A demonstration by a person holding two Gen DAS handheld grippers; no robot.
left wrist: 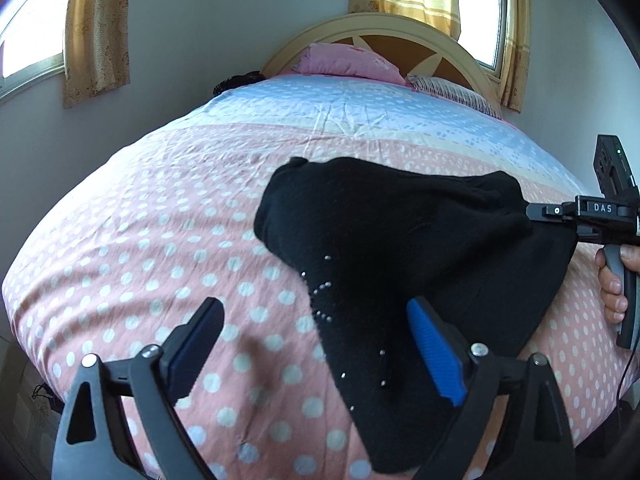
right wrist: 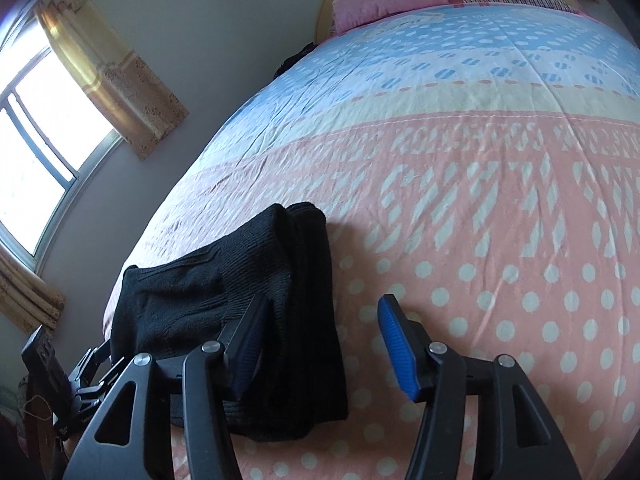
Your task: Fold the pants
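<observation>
Black knit pants lie folded in a bundle on the pink dotted bedspread. Small shiny studs run along one edge. My left gripper is open, its jaws spread wide just above the near edge of the pants. In the right wrist view the pants lie at the lower left, and my right gripper is open over their right edge, holding nothing. The right gripper also shows in the left wrist view, at the pants' right corner, with a hand on its handle.
The bed fills both views, with a pink pillow and a striped pillow at the headboard. A wall with curtained windows runs along the left side. A dark item lies at the bed's far left corner.
</observation>
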